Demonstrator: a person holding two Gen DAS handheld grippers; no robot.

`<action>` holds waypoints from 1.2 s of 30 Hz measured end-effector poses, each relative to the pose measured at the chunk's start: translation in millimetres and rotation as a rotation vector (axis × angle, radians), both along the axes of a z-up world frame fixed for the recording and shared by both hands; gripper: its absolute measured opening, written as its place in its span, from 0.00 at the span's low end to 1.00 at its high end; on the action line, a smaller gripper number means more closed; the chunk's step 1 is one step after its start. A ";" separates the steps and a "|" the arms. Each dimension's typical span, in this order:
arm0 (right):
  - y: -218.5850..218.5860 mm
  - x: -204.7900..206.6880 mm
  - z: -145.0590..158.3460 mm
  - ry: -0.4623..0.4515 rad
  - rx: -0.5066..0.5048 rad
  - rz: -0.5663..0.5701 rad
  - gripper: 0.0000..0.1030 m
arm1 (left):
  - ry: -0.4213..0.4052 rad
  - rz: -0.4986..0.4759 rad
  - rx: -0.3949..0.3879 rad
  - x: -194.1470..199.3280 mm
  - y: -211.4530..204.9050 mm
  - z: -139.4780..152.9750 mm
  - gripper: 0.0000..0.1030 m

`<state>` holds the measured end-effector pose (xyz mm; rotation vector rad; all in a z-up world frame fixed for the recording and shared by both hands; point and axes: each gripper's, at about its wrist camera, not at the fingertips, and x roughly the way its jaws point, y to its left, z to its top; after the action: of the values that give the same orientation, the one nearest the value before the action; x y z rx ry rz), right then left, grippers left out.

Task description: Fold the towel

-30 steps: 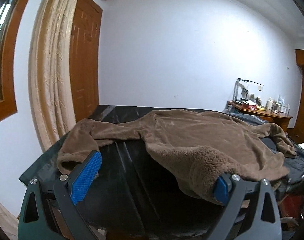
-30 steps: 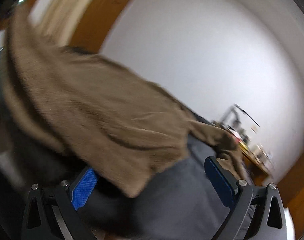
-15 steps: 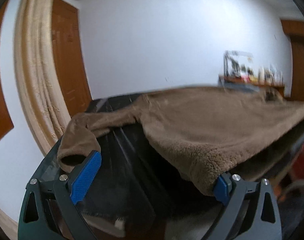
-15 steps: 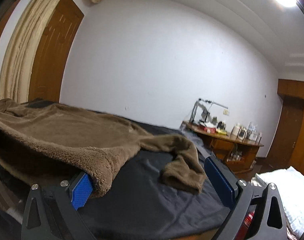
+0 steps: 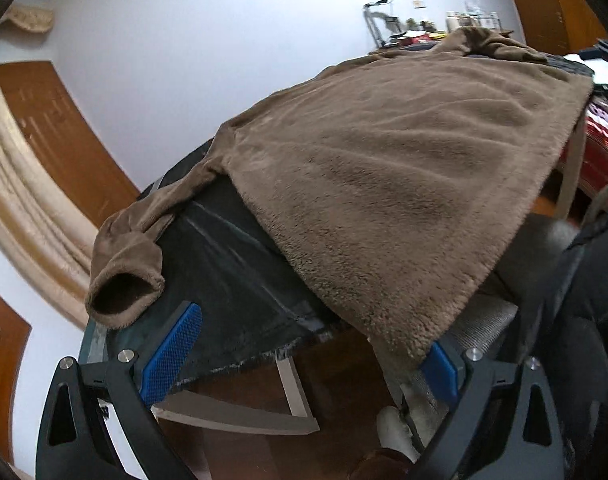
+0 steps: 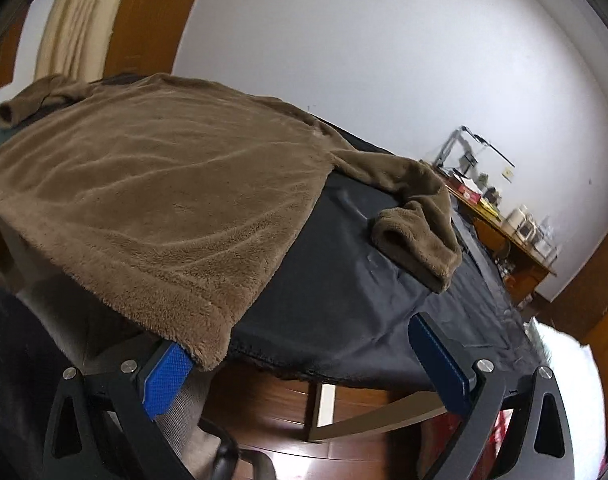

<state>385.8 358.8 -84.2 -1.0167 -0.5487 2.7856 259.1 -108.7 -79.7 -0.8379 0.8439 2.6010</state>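
Observation:
The towel is a brown fleecy cloth with sleeves [image 5: 384,168] [image 6: 151,184], spread over a table under a black cover [image 5: 223,264] [image 6: 364,280]. Its near hem hangs past the table's front edge. My left gripper [image 5: 312,336] is open wide; the hem's left corner drapes over its right finger [image 5: 440,364]. My right gripper [image 6: 299,340] is open wide too, with the other hem corner lying on its left finger [image 6: 163,376]. One cuff [image 5: 123,276] lies at the table's left side, the other [image 6: 420,240] at the right.
A wooden desk with small items [image 6: 500,220] stands at the back right wall. A wooden door [image 5: 55,132] and a cream curtain [image 5: 15,200] are on the left. A person's dark jacket [image 5: 584,320] is close on the right. Wooden floor [image 6: 283,408] shows below the table edge.
Both grippers have dropped to the table's front edge and tilted. The cloth's hem has come toward me and now lies stretched flatter, overhanging the edge.

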 end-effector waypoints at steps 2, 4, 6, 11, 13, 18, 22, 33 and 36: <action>-2.4 6.4 9.8 0.013 -0.024 0.041 0.99 | 0.007 -0.045 -0.013 9.3 1.0 3.4 0.97; -5.9 15.4 21.9 0.042 -0.070 0.094 0.99 | 0.030 -0.103 -0.001 21.6 1.1 12.5 0.97; -7.8 25.1 40.1 0.093 -0.146 0.158 0.99 | 0.065 -0.165 0.046 34.3 0.9 27.6 0.97; -17.3 16.1 73.8 0.183 -0.359 0.286 0.99 | 0.102 -0.236 0.241 28.4 12.7 66.9 0.99; -29.3 -4.4 72.1 0.172 -0.371 0.304 0.99 | 0.094 -0.217 0.275 12.5 24.6 70.5 0.99; -56.8 -54.1 38.2 0.051 -0.365 0.341 0.99 | -0.030 -0.135 0.283 -37.0 49.2 41.3 0.99; -50.4 -63.0 12.5 -0.011 -0.373 0.326 0.99 | -0.105 -0.060 0.240 -55.7 50.2 12.5 0.99; -37.2 -67.7 -31.6 -0.071 -0.388 0.284 0.99 | -0.147 -0.008 0.348 -54.0 28.1 7.1 0.99; -37.6 -70.4 -27.2 -0.101 -0.392 0.264 0.99 | -0.103 -0.028 0.318 -52.9 37.4 22.1 0.99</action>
<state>315.5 321.2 -111.4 -1.2424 -0.1529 3.1722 206.2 -71.4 -57.7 -0.8493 0.3952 2.5474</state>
